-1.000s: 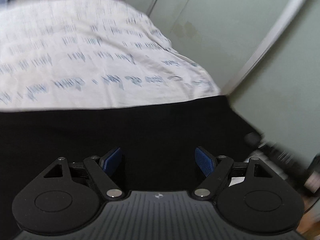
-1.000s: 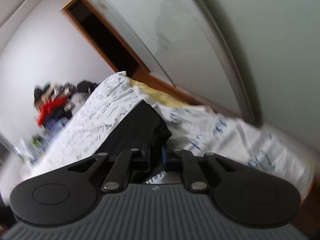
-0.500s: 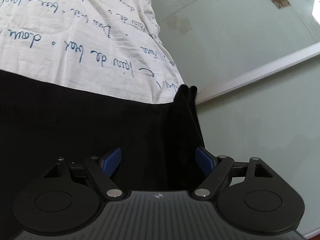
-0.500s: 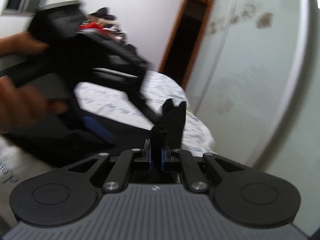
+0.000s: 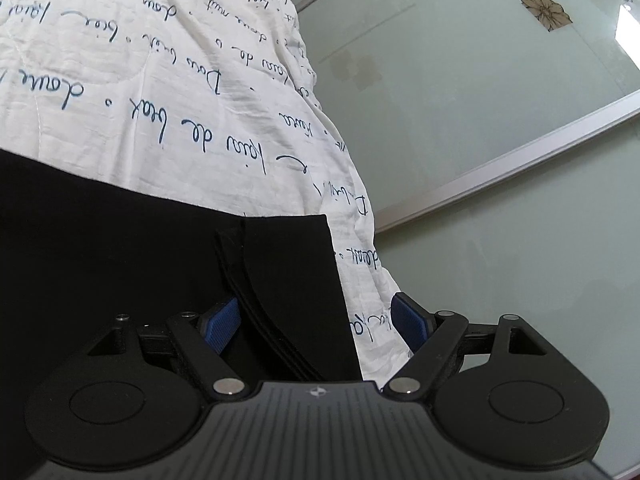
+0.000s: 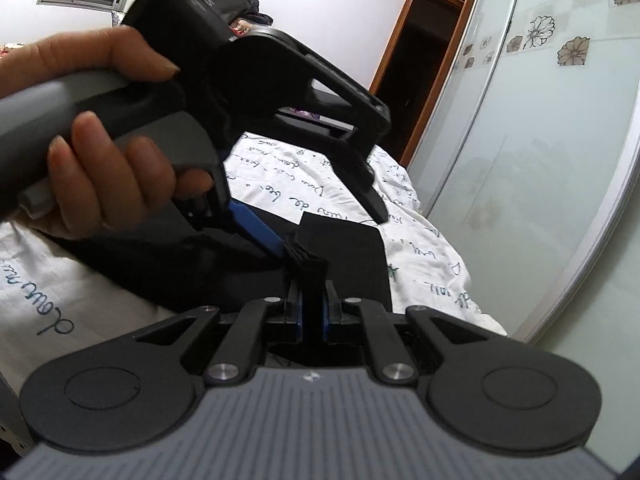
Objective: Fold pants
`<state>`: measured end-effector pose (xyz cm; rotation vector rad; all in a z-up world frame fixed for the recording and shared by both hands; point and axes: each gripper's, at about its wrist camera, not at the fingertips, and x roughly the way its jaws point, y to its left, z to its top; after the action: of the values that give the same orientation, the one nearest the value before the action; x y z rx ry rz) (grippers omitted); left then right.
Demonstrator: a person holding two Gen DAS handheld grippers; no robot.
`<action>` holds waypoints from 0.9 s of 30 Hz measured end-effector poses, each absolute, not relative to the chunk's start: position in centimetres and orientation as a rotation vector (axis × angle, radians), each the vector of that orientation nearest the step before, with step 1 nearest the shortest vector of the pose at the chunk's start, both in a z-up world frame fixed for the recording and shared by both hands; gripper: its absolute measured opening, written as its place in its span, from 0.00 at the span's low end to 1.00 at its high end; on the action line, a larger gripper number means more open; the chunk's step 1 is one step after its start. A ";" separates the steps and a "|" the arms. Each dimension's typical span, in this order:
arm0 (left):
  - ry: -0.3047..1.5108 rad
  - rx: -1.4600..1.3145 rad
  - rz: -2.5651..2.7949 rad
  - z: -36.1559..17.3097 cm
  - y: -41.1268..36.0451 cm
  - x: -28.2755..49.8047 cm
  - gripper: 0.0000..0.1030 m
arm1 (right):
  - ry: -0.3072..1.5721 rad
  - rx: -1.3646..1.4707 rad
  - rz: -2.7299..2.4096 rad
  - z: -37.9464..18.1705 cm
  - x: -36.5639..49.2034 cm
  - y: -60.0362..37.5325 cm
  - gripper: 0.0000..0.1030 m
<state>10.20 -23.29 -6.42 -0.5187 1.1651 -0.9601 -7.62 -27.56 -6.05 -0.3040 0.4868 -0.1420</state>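
Pants (image 5: 120, 280) are lying flat on the bed (image 5: 180, 100), black and matte, with one end already doubled over so a stack of thin layered edges is showing near the bed's edge. Looks like we're mid-fold: the right gripper (image 6: 311, 316) is pinching a bunched wad of the black cloth, jaws nearly closed on it, and is holding that end up over the rest of the fabric. The left gripper (image 5: 316, 322) is hovering right over the folded corner with its jaws standing wide, blue ribbed pads (image 5: 219, 322) on either side of the layered edge but not pressing on anything as far as I can tell. The left hand (image 6: 104, 152) is wrapping the grey handle.

I'm guessing the next move needs the left one to pin or grab those layers so the right can lay its end down square, edges matched. The cloth seems thin and floppy, so it'll slide if let go early.

The bedspread is white, quilted, printed with blue handwriting. Beside it there's a pale frosted wardrobe door (image 5: 480, 120) with flower decals, smooth and glossy.
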 end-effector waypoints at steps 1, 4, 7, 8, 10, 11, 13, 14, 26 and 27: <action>1.167 -0.530 -0.969 -6.6 -23.3 10.3 0.78 | 0.487 -0.301 -0.141 -6.1 -7.6 -27.5 0.09; 1.165 -0.571 -0.988 -7.0 -22.9 10.3 0.73 | 0.481 -0.298 -0.141 -6.0 -7.6 -27.2 0.09; 1.151 -0.561 -0.992 -7.0 -22.6 10.3 0.51 | 0.469 -0.286 -0.146 -6.0 -7.7 -27.4 0.09; 1.147 -0.546 -0.985 -6.9 -22.6 10.2 0.40 | 0.464 -0.285 -0.147 -6.0 -7.8 -27.3 0.09; 1.143 -0.525 -0.978 -6.8 -22.5 10.3 0.25 | 0.455 -0.286 -0.142 -6.1 -8.2 -27.3 0.09; 1.134 -0.513 -0.979 -6.7 -22.3 10.2 0.16 | 0.452 -0.289 -0.139 -6.1 -8.2 -27.1 0.09; 1.085 -0.449 -0.967 -6.2 -21.9 9.8 0.10 | 0.447 -0.292 -0.131 -5.9 -8.2 -26.7 0.09; 1.055 -0.415 -0.964 -5.8 -21.7 9.6 0.10 | 0.445 -0.291 -0.126 -5.8 -8.2 -26.5 0.09; 0.885 -0.185 -0.859 -3.1 -14.1 8.7 0.09 | 0.402 -0.270 0.064 -4.8 -7.3 -21.8 0.10; 0.884 -0.179 -0.840 -3.0 -13.3 8.7 0.09 | 0.404 -0.256 0.089 -4.8 -7.1 -21.3 0.09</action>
<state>8.72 -13.34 -3.01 -0.1792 0.8843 -0.8403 -7.14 -21.31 -4.84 -0.2564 0.4037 0.0891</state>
